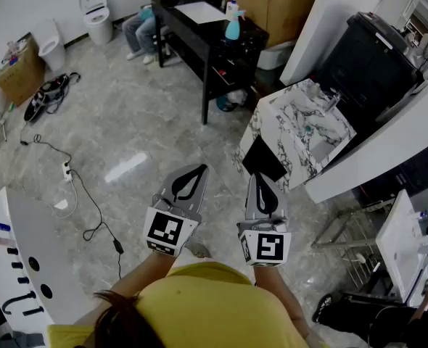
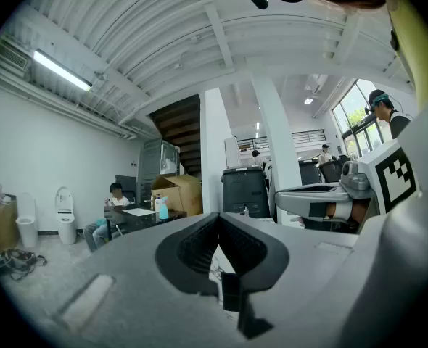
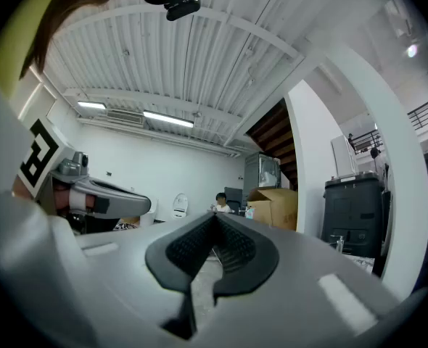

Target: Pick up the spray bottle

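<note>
**Student:** Where is the spray bottle (image 1: 232,22), and how is it oriented?

**Tutor:** It stands upright on the black bench (image 1: 179,19) at the far side of the room, long axis vertical, white spray head uppermost. It is well apart from both grippers. The direction of the nozzle is too small to resolve. The left gripper view also shows it (image 2: 162,208) on the bench, beside a seated person (image 2: 114,198).

**Student:** How are the hands posed?

**Tutor:** The left hand-held gripper (image 1: 198,171) and the right hand-held gripper (image 1: 258,178) are held side by side, just in front of the person's yellow-shirted chest. Both are roughly level and point out over the floor (image 1: 127,143) towards the bench. Each carries a cube with square black-and-white markers at its rear.

**Student:** What is the state of the jaws?

**Tutor:** In the left gripper view, the jaws of the left hand-held gripper (image 2: 217,216) meet at the tip, with nothing between them. The right hand-held gripper (image 3: 215,216) likewise stands closed and empty.

**Student:** What about materials and shapes?

**Tutor:** The bottle has a pale blue body that widens towards its base. The gripper shells are smooth grey plastic, and the ribbed black pads enclose a teardrop-shaped opening. The floor is glossy grey marbled tile. A white slab with dark marble veining (image 1: 305,125) lies to the right, and a brown cardboard box (image 1: 272,6) stands behind the bench.
</note>
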